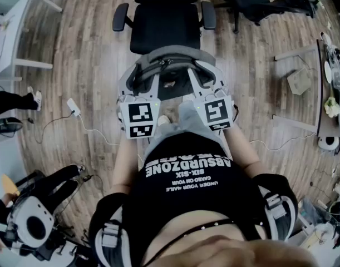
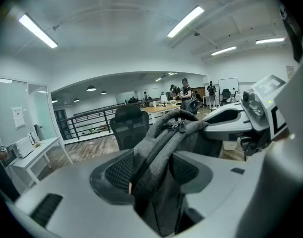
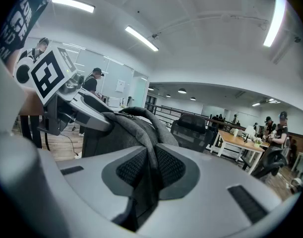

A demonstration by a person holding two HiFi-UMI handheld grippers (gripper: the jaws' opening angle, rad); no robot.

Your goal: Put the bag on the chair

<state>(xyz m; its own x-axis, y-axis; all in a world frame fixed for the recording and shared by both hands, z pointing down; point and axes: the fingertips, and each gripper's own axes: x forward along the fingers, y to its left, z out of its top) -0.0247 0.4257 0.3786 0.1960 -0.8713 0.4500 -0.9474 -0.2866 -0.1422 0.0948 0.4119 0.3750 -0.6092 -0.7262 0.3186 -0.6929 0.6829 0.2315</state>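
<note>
A grey backpack (image 1: pixel 168 71) hangs off the wooden floor between my two grippers, just in front of a black office chair (image 1: pixel 164 21). The left gripper (image 1: pixel 141 78) clamps the bag's left side. In the left gripper view its jaws stand wide, with thick grey fabric and a strap (image 2: pixel 163 148) filling the gap between the pads. At the bag's right side, the right gripper (image 1: pixel 202 77) is shut on a narrower fold of grey fabric (image 3: pixel 141 133). The chair (image 2: pixel 129 125) stands beyond the bag, its seat bare.
A second black chair (image 1: pixel 253 1) stands at the back right. A white desk (image 1: pixel 8 32) is on the left and a cluttered desk (image 1: pixel 331 77) on the right. A power strip with its cable (image 1: pixel 74 107) lies on the floor to the left. People stand in the background.
</note>
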